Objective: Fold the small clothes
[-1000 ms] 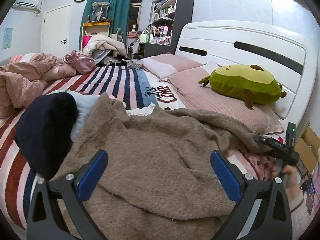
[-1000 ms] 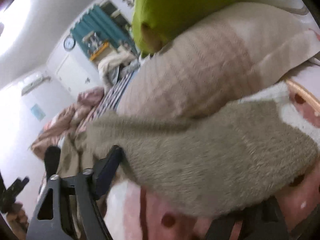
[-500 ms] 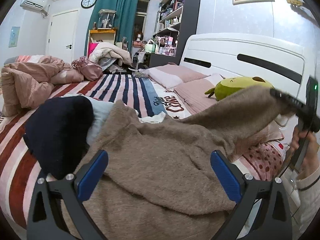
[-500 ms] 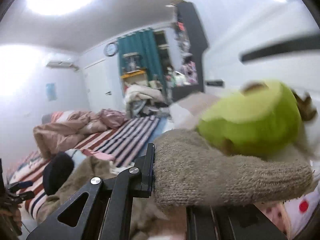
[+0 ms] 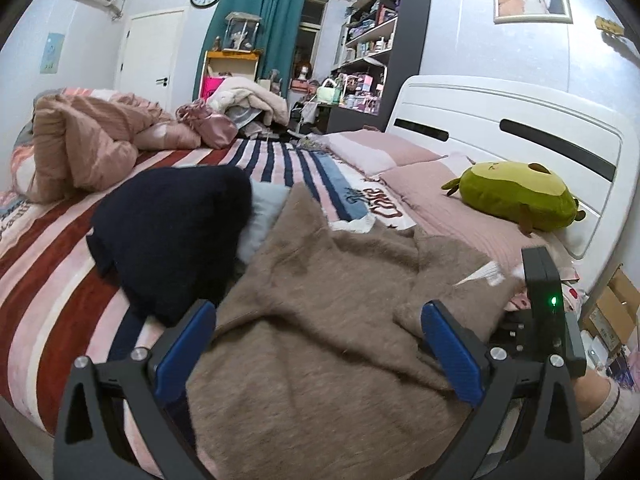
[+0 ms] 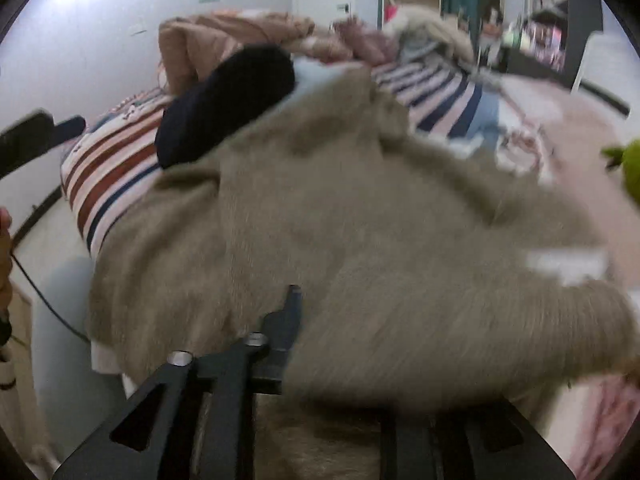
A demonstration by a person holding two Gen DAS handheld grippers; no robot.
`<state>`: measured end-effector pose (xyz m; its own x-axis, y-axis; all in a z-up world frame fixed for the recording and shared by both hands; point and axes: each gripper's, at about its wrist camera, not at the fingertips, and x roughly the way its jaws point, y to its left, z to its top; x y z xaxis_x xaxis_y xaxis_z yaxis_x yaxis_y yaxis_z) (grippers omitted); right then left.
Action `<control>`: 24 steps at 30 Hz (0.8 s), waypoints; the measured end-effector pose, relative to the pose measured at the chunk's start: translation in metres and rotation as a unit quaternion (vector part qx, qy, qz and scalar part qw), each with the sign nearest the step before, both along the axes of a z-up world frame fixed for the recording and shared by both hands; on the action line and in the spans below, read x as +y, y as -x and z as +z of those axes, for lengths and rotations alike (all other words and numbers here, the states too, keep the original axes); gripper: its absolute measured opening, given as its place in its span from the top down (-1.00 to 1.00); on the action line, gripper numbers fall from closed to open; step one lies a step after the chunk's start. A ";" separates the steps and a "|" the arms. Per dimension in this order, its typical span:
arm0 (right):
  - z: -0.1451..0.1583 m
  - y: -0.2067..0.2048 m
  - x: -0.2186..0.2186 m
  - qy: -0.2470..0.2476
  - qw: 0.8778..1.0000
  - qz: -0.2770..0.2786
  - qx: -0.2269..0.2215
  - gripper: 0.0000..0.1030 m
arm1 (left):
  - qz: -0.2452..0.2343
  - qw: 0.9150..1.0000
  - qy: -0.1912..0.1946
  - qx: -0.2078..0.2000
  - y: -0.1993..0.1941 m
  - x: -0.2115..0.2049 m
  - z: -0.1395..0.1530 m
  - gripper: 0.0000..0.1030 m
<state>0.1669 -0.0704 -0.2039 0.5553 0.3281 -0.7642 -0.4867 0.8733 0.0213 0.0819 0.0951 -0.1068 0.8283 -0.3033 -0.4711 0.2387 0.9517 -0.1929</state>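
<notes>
Laying the sleeve (image 6: 460, 340) inward across the sweater (image 5: 340, 264) is judged to be the step in hand. The brown, fuzzy sweater is spread on the near part of the bed (image 5: 52, 264), and a dark garment (image 5: 172, 232) is seen just beside it, touching its far left edge.

The left gripper (image 5: 316, 312) is held wide over the body of the sweater; nothing is clamped between its blue pads. The jaws of the right gripper (image 6: 348, 344) are opening, and the sleeve is draped between and over them. Whether the pads press on it cannot be told, as the right wrist view is blurred.

For a good fold, the sleeve should be let go only when it lies flat on the body, with the cuff kept inside the outline. The gripper should then be drawn back low and straight, because the long fibres may be caught by a finger and the sleeve dragged out again. The body could be pinned down by the left gripper, so that it is not shifted. The bunched cloth near the shoulder should be smoothed before the next fold is made.

A white label (image 5: 482, 274) is seen on the sweater, but no writing on it can be read. On the bed cover, a print (image 5: 376, 200) with dark script and red block letters is seen; it is perhaps "Coke", but this is not certain.
</notes>
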 end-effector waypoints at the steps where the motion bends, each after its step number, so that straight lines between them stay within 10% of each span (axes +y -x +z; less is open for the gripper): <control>1: -0.001 0.001 -0.003 -0.009 1.000 0.002 0.009 0.30 | 0.003 1.000 0.001 0.004 -0.002 0.003 -0.002 -0.97; 10: 0.056 0.060 -0.096 -0.112 0.991 -0.067 -0.017 -0.41 | -0.006 1.000 0.011 0.005 -0.013 -0.008 -0.005 -0.97; 17: 0.041 0.031 -0.125 -0.239 0.966 -0.096 0.036 -0.47 | -0.009 1.000 0.017 0.004 -0.015 -0.018 0.001 -0.97; 18: 0.039 0.025 -0.122 -0.219 0.968 -0.120 0.031 -0.40 | -0.008 1.000 0.016 0.002 -0.015 -0.018 0.002 -0.97; 20: 0.043 0.018 -0.113 -0.176 0.973 -0.147 0.001 0.55 | -0.005 1.000 0.021 -0.001 -0.015 -0.016 0.004 -0.97; 24: 0.075 0.029 -0.074 -0.149 0.982 -0.081 -0.083 0.77 | 0.003 1.000 0.025 -0.008 -0.011 -0.004 0.005 -0.97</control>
